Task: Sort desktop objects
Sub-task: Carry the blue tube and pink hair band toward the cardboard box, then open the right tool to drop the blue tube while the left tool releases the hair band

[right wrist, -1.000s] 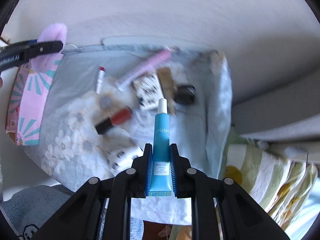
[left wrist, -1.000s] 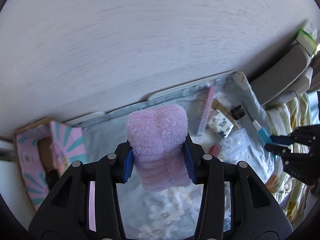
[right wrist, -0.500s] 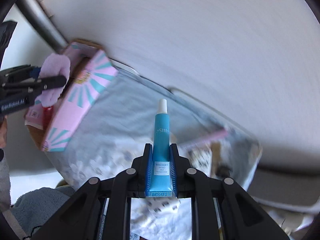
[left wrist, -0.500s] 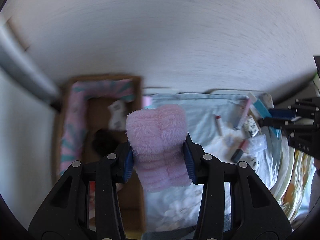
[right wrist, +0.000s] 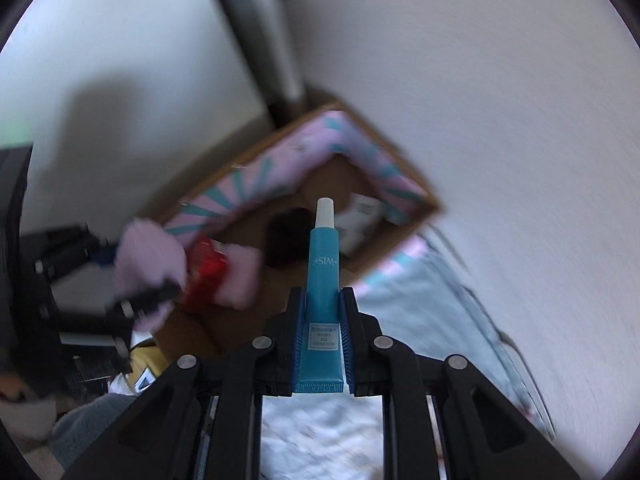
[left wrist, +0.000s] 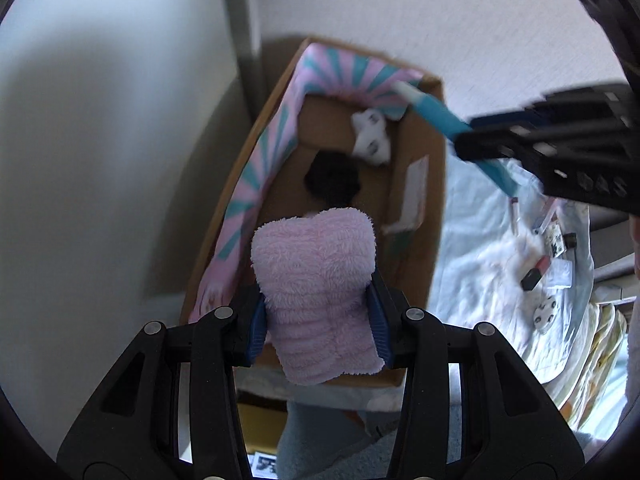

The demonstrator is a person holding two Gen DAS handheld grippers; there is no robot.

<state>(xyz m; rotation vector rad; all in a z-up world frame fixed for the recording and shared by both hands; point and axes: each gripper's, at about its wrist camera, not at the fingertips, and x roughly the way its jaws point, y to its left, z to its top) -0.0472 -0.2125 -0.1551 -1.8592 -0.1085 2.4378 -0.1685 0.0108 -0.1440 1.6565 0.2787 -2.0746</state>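
1 box (left wrist: 434, 184), 1 blue tube (right wrist: 324, 276), 1 pink towel (left wrist: 316, 280), 2 lipsticks (left wrist: 536, 274).

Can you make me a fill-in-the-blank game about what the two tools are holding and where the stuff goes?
1. The left tool squeezes a fluffy ____ cloth.
2. The right tool holds a blue tube with a ____ cap.
3. Both tools are over a cardboard ____ with pink and teal flaps.
4. A lipstick lies on the pale blue sheet, ____ the box.

Missing words: pink; white; box; outside
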